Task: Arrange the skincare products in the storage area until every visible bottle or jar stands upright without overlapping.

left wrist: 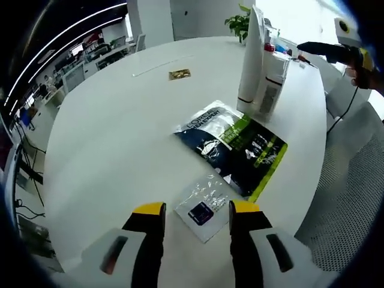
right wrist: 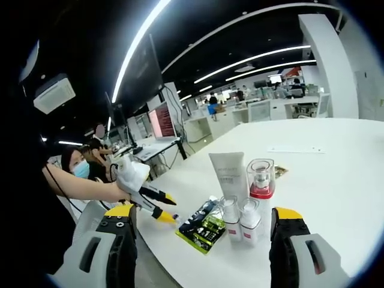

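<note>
A tall white tube (left wrist: 251,60) stands upright on the round white table (left wrist: 120,138), with small white bottles (left wrist: 273,81) beside it. A dark green-edged packet (left wrist: 234,144) lies flat in front of them. A clear sachet (left wrist: 204,207) lies just beyond my left gripper (left wrist: 198,209), which is open and holds nothing. In the right gripper view the tube (right wrist: 230,174), a clear pump bottle with a red band (right wrist: 261,180) and two small bottles (right wrist: 240,221) stand upright, the packet (right wrist: 204,228) beside them. My right gripper (right wrist: 205,211) is open, above and short of them.
A small gold sachet (left wrist: 179,74) lies farther across the table. A potted plant (left wrist: 239,24) stands behind the tube. A mesh chair (left wrist: 354,192) sits at the table's edge. A person's gloved hand (right wrist: 129,174) holds the left gripper (right wrist: 157,205). Office desks fill the background.
</note>
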The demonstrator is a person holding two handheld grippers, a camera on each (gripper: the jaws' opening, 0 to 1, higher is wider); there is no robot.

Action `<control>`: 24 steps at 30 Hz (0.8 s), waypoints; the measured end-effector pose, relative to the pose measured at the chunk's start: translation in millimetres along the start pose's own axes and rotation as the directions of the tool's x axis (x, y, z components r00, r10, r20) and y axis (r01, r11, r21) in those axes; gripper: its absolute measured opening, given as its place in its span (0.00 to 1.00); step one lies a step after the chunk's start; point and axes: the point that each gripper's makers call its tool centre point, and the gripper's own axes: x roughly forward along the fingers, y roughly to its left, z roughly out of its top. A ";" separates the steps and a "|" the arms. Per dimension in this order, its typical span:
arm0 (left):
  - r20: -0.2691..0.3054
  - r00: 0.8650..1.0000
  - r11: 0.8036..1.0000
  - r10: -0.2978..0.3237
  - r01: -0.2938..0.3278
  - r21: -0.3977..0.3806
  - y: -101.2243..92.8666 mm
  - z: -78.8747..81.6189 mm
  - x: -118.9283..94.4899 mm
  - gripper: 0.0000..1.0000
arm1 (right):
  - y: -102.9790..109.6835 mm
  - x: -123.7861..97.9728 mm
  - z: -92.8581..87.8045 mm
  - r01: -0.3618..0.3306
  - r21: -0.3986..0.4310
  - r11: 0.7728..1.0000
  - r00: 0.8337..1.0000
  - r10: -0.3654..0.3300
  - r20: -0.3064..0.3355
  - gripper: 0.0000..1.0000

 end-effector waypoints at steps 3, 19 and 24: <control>0.014 1.000 1.000 0.005 -0.005 -0.011 0.1 1.8 -5.4 0.43 | -1.8 -1.2 -2.1 0.004 0.001 1.000 1.000 -0.004 0.000 0.97; 0.167 0.986 0.987 0.013 0.014 -0.158 5.2 13.0 -45.0 0.60 | -1.2 -11.9 -8.5 0.029 -0.001 1.000 1.000 -0.029 -0.003 0.98; 0.196 0.981 0.981 0.011 0.027 -0.190 1.3 17.1 -59.6 0.63 | -2.4 -19.9 -12.1 0.048 0.002 0.999 0.999 -0.048 0.003 0.99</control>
